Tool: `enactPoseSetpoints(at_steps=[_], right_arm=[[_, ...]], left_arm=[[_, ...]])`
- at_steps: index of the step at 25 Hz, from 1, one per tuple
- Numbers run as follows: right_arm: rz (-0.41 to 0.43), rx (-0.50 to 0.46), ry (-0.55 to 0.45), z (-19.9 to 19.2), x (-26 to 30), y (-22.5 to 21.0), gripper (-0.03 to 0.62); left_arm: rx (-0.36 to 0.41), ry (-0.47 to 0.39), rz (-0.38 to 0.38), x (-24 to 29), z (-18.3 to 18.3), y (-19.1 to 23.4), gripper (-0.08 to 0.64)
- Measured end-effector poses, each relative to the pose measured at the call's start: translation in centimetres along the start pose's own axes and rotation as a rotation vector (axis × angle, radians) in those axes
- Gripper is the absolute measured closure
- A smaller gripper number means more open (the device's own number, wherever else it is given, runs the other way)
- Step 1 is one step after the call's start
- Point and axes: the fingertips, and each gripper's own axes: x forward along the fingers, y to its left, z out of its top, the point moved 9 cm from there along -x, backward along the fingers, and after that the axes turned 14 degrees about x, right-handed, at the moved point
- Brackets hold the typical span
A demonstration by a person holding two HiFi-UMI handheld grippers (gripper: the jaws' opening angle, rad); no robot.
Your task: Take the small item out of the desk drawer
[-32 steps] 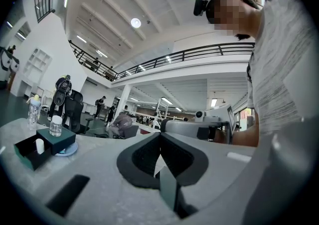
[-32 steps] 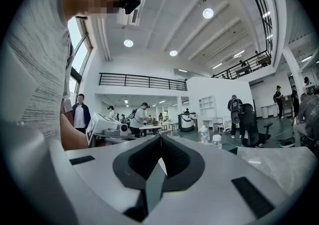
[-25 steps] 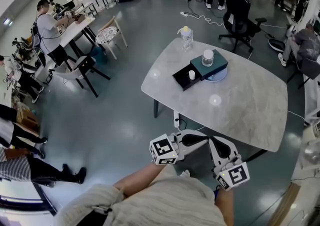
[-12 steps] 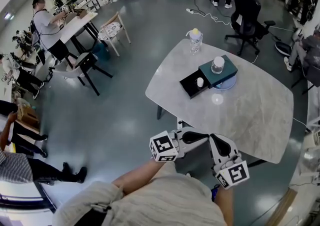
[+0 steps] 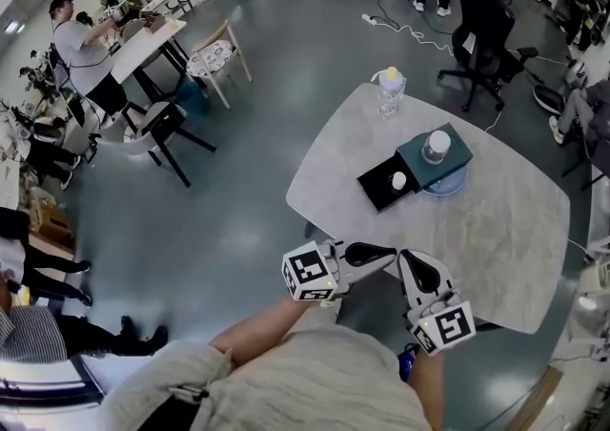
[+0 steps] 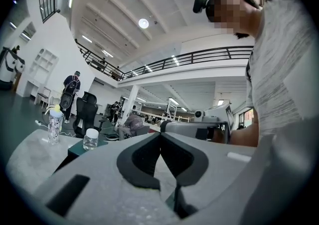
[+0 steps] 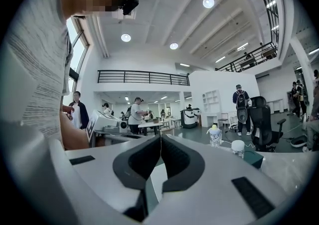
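Note:
A dark green desk box (image 5: 440, 160) stands on the marble table (image 5: 496, 229). Its black drawer (image 5: 381, 186) is pulled out, and a small white item (image 5: 398, 181) lies in it. A white-lidded jar (image 5: 436, 146) rests on top of the box. My left gripper (image 5: 385, 253) and right gripper (image 5: 416, 267) are held close to my body at the table's near edge, well short of the drawer. Both are shut and hold nothing. In the left gripper view the jaws (image 6: 160, 135) meet, and the jar (image 6: 90, 139) shows far off. The right gripper view shows its jaws (image 7: 160, 138) closed too.
A clear bottle with a yellow cap (image 5: 389, 91) stands at the table's far edge. Under the green box lies a pale blue plate (image 5: 450, 187). Black office chairs (image 5: 486, 38) stand beyond the table, and wooden chairs (image 5: 214, 57) and people at desks are to the left.
The table and the drawer box have shifted right and lower in the head view as the view moves. Both grippers stay shut in front of my body.

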Motion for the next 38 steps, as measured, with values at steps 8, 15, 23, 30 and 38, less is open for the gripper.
enactPoseSetpoints(at_steps=[8, 15, 23, 30, 38], right_arm=[[-0.047, -0.054, 0.073, -0.1, 4.5, -0.9, 0.581], [-0.083, -0.084, 0.179, -0.3, 6.0, -3.6, 0.581], [-0.072, -0.094, 0.24, -0.4, 8.9, -8.9, 0.581], [-0.059, -0.079, 0.314, -1.6, 12.0, -13.2, 0.581], [-0.059, -0.073, 0.388, -3.9, 15.1, -17.7, 0.58]], left_arm=[[-0.017, -0.008, 0.009, -2.4, -1.5, 4.6, 0.545], [-0.039, 0.0, 0.043, -1.9, -2.8, 7.2, 0.545], [-0.068, 0.045, 0.104, 0.2, -4.5, 10.6, 0.545], [-0.131, 0.103, 0.157, 2.0, -7.3, 13.9, 0.545], [-0.179, 0.151, 0.181, 3.6, -10.6, 16.8, 0.545]])
